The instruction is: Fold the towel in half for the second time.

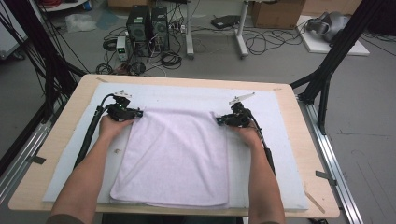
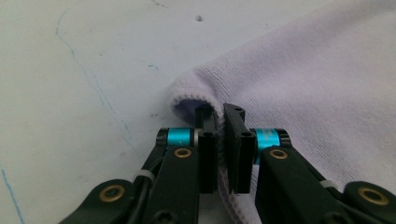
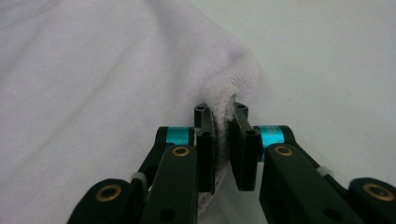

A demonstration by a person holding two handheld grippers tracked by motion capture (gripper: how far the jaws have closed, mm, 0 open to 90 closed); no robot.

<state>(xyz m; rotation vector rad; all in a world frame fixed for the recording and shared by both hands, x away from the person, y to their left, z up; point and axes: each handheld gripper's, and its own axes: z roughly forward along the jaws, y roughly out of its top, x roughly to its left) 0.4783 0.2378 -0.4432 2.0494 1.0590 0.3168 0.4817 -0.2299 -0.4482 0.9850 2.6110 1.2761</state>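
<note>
Forearms come in from the bottom edge of the high view, one on each side of a pale lilac towel [image 1: 173, 158] that lies flat on a white mat [image 1: 275, 154] covering the wooden tabletop [image 1: 306, 140]. I hold the left hand-held gripper [image 1: 138, 113] at the towel's far left corner and the right hand-held gripper [image 1: 218, 120] at its far right corner, both low against the mat. From the left gripper view, the left hand-held gripper [image 2: 221, 128] is clenched on the towel [image 2: 317, 93], with the stitched hem of the corner pinched between its two black jaws and a small fold of cloth puffed up just ahead of them. From the right gripper view, the right hand-held gripper [image 3: 221, 126] is likewise clenched on the towel [image 3: 93, 84], its corner hem squeezed between the jaws and bunched into a rounded bulge beyond them. Past the tabletop, computer towers [image 1: 147, 30] and loose cables sit on the grey floor.
</note>
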